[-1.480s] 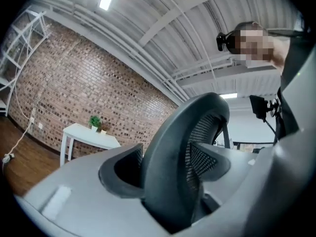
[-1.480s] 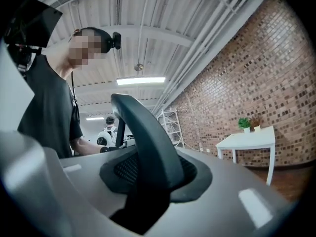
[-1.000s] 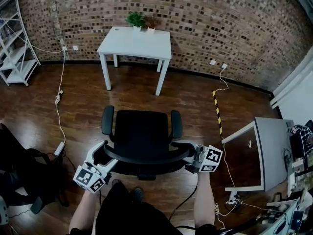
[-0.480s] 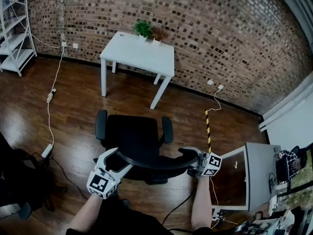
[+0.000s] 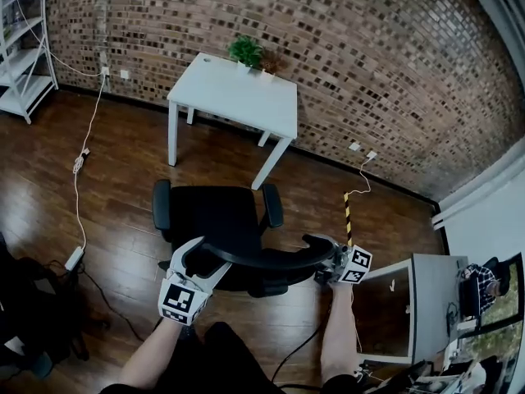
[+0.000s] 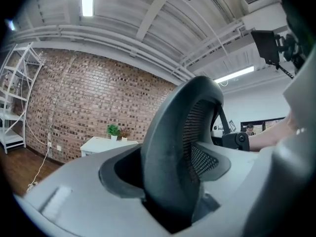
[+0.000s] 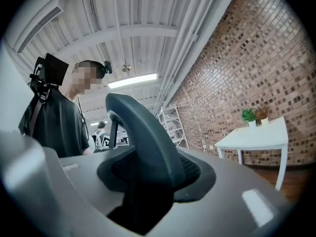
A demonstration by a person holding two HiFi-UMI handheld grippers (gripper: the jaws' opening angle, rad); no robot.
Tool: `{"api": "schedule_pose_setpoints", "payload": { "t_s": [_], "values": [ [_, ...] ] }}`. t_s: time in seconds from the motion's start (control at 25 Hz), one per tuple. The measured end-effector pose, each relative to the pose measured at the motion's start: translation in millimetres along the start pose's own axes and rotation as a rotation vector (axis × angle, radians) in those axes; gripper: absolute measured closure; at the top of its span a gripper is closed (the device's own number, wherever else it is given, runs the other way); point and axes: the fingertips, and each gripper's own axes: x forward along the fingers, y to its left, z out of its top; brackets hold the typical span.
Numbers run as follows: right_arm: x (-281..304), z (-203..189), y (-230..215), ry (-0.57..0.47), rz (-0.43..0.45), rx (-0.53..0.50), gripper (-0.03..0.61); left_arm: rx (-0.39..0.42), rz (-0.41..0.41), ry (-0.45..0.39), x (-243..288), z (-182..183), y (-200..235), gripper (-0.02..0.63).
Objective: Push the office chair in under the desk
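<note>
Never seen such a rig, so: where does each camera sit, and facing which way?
Head view: on the head, facing steeply down at office chair and desk; forearms, left hand-held gripper and right hand-held gripper show.
Left gripper view: on the left one, looking along jaws clamping the backrest.
Right gripper view: likewise; jaws opening, backrest between; person's torso shows.
Shared: all see the desk.

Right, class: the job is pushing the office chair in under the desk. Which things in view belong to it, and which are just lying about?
Job: office chair, backrest between left tongs and right tongs (jaws opening); white desk.
Lying about: potted plant, shelf unit, floor cable, striped tape, grey table.
</note>
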Motion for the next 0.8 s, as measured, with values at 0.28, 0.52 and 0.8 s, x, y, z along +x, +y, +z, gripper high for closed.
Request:
{"api": "schedule_pose_setpoints", "payload": {
  "t_s": [0.28,0.52,0.8],
  "values": [
    [20,27,-61,-0.053,-0.055,-0.019,0.402,-0.024,-0.068,-0.007,83,-13,56,0.187],
    [69,49,-88,-0.083,-0.175,-0.036,0.405,-0.064,-0.190,0.027,122,-13,121,0.190],
    [97,56,-149,-0.097,-0.243,-0.009,0.405,-0.102,-0.242,0.081,181,-25,178,0.189]
  ]
}}
